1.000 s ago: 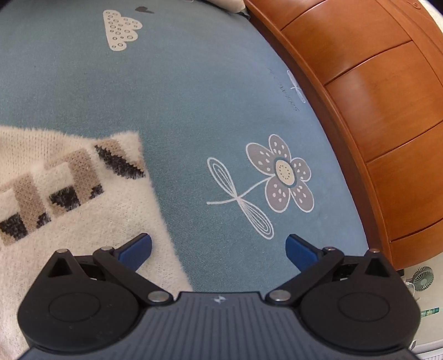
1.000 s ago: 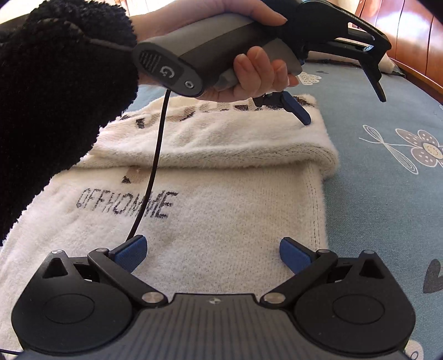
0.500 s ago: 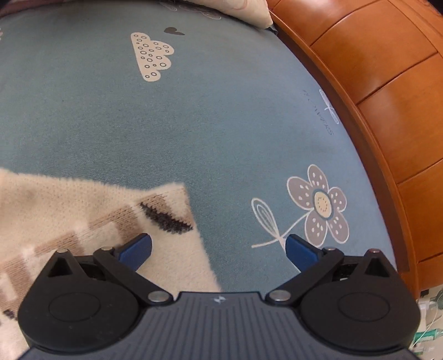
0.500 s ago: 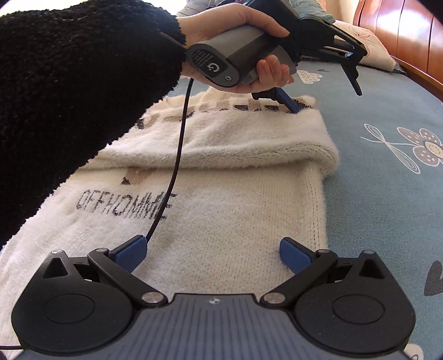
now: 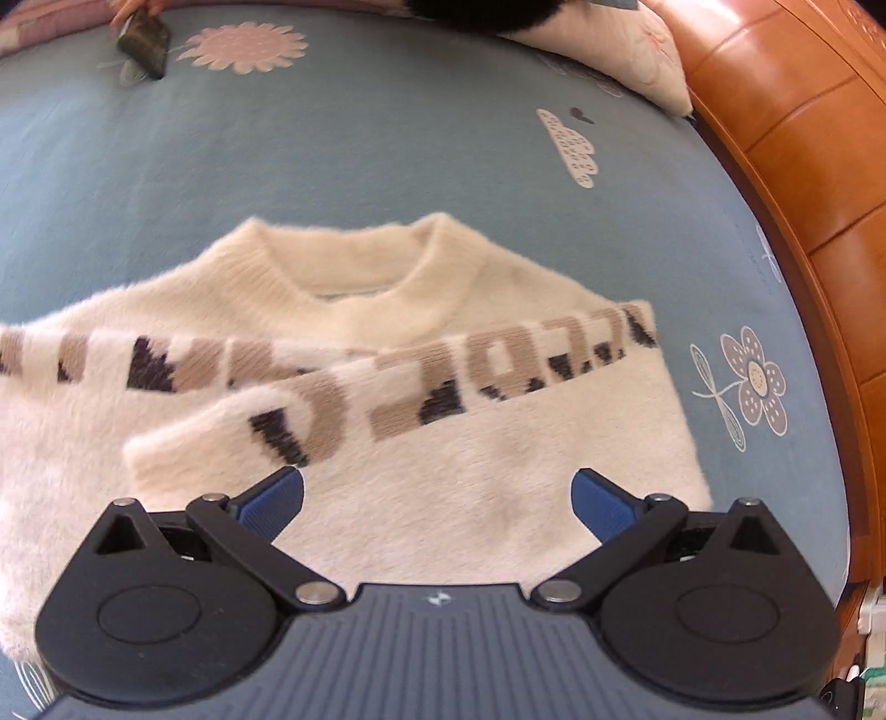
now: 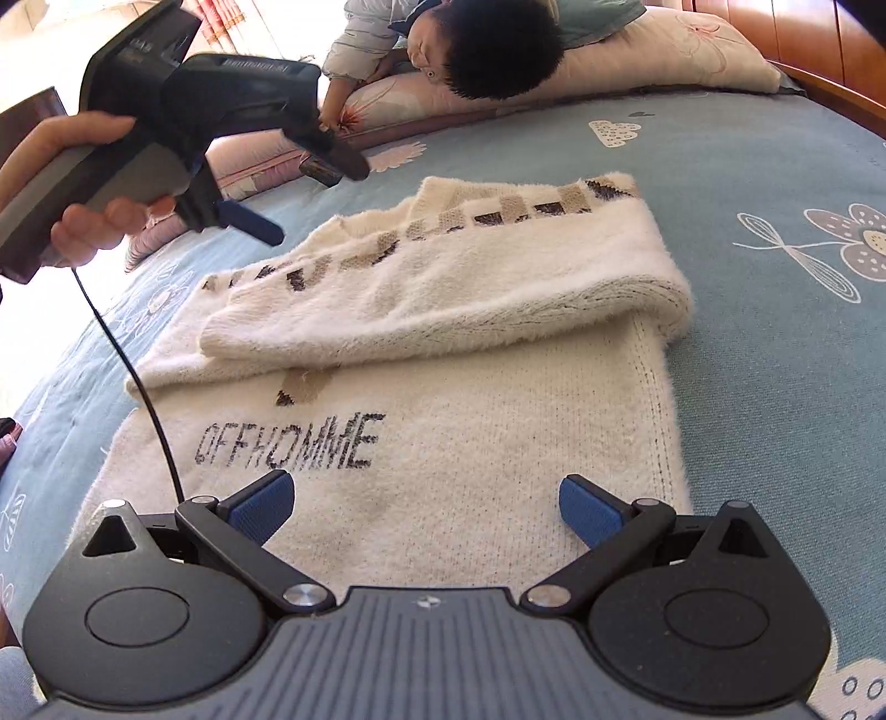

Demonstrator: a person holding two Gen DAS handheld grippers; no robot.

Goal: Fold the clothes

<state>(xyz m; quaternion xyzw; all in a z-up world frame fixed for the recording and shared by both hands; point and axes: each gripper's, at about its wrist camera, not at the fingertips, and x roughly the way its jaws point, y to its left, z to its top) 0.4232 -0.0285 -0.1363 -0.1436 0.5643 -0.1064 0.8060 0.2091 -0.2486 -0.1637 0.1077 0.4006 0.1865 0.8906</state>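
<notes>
A cream fuzzy sweater [image 5: 454, 443] with brown and black lettering lies on the blue bedsheet, collar [image 5: 387, 271] away from me, one sleeve [image 5: 266, 410] folded across its chest. My left gripper [image 5: 437, 493] hovers open above the sweater's body, nothing between its fingers. In the right wrist view the same sweater [image 6: 443, 443] lies with its upper part folded over; printed letters show on the lower panel. My right gripper [image 6: 426, 507] is open just over that panel. The left gripper [image 6: 310, 199], held in a hand, hangs raised at the upper left, apart from the cloth.
A wooden headboard [image 5: 819, 232] curves along the right. Pillows [image 6: 637, 50] lie at the far end with a person [image 6: 459, 50] leaning on them. A small dark object [image 5: 144, 44] sits on the sheet [image 5: 332, 155] far left. A cable [image 6: 138, 387] dangles from the left gripper.
The left gripper has lifted and swung left, away from the sweater's right corner; its view now takes in the whole collar and chest. The right gripper stayed put.
</notes>
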